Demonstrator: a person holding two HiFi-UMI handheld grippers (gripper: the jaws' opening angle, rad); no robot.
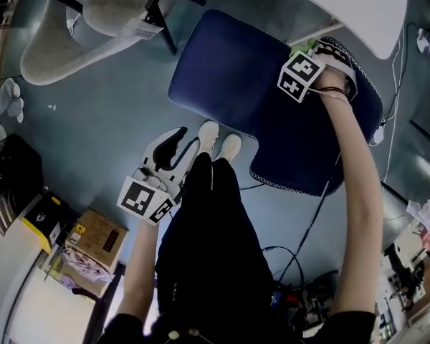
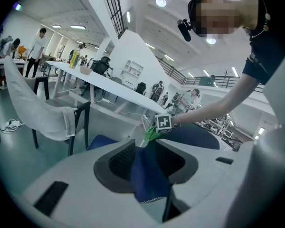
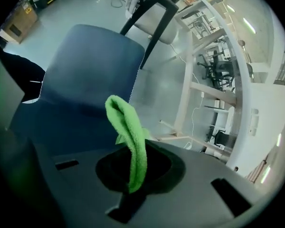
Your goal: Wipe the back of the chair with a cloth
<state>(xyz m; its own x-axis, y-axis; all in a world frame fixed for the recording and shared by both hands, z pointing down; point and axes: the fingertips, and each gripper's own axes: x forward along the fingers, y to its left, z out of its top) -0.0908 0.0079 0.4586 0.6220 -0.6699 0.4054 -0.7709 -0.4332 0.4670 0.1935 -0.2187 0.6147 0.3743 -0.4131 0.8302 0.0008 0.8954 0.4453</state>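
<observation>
We grip the green terry cloth (image 3: pixel 128 127) in the right gripper (image 3: pixel 132 186), the blue padded chair (image 1: pixel 229 84) spreading ahead and leftward, while the left gripper (image 1: pixel 173 147) hangs parted, empty, well apart.

1. The head view looked steeply down from above onto the chair (image 1: pixel 229 84) and floor (image 1: pixel 107 113).
2. The left gripper view faced that chair from low and farther back.
3. The right gripper view looked along the same chair from close up.
</observation>
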